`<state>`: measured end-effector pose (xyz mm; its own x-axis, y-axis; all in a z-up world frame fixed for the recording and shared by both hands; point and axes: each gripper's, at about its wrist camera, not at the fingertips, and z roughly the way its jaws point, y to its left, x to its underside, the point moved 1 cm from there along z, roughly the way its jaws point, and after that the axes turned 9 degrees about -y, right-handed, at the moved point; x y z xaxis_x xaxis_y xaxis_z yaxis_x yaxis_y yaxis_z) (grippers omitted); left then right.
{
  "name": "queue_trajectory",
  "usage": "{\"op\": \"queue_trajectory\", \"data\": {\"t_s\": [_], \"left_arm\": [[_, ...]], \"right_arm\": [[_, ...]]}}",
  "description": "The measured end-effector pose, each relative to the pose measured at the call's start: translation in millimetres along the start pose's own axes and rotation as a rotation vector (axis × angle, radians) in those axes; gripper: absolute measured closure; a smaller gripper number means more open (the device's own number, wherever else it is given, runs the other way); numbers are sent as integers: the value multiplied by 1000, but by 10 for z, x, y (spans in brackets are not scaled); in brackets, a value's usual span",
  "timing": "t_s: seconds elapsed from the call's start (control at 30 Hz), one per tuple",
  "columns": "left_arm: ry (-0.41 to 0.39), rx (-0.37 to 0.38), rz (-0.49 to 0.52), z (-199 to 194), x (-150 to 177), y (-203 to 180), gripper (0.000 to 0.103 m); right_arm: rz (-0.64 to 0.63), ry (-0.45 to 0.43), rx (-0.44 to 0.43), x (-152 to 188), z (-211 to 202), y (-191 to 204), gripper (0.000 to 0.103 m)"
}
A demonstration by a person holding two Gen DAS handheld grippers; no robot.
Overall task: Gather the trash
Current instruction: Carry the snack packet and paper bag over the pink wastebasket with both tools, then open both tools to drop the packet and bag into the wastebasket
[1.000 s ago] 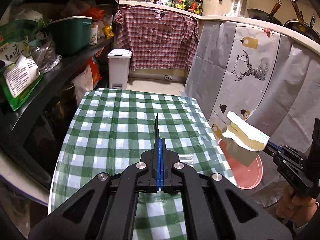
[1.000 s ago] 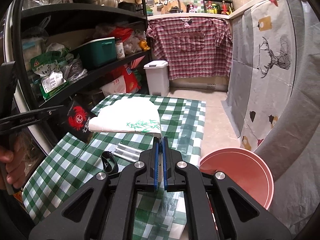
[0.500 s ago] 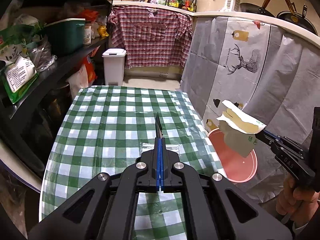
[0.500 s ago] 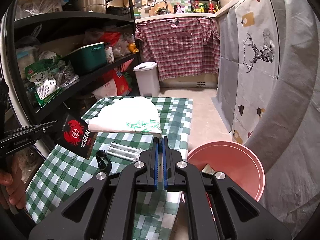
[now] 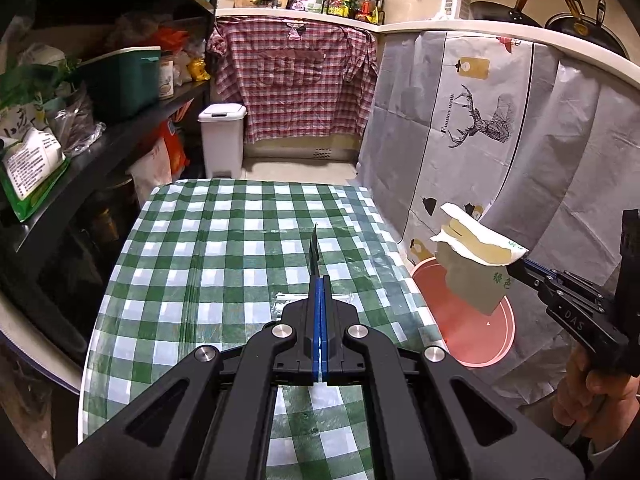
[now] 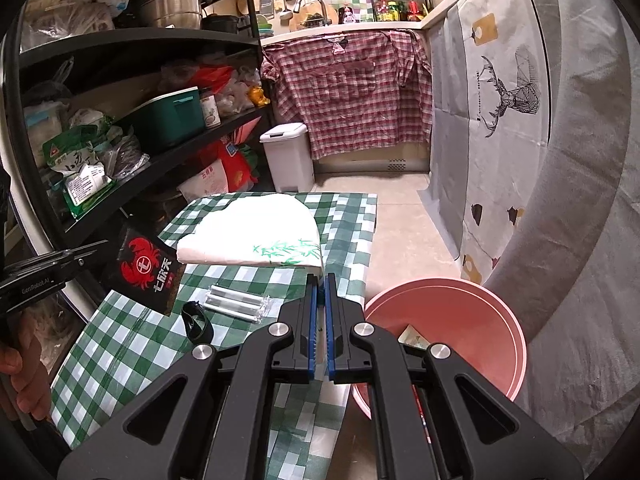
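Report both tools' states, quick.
Left tool: shut on the black crab packet.
Right tool: shut on the white bamboo-print bag.

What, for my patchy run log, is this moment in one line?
left gripper shut on black crab-print packet | right gripper shut on white bamboo-print paper wrapper | pink plastic basin holds scrap

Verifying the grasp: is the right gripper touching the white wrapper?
Touching. Left wrist view shows the right gripper pinching the white wrapper at its edge.
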<state>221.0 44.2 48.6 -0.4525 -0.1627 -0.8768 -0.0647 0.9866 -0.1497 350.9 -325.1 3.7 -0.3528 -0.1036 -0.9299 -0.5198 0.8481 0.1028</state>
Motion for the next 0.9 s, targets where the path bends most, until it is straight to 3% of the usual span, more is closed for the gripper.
{"op": "queue_trajectory", "data": {"t_s": [0.5, 0.9], "left_arm": [[15, 18, 16, 100, 11, -100, 103], [26, 92, 61, 186, -70, -539, 103]], "right_arm": [[28, 1, 16, -25, 49, -142, 99], [74, -6, 78, -81, 41, -480, 99]]}}
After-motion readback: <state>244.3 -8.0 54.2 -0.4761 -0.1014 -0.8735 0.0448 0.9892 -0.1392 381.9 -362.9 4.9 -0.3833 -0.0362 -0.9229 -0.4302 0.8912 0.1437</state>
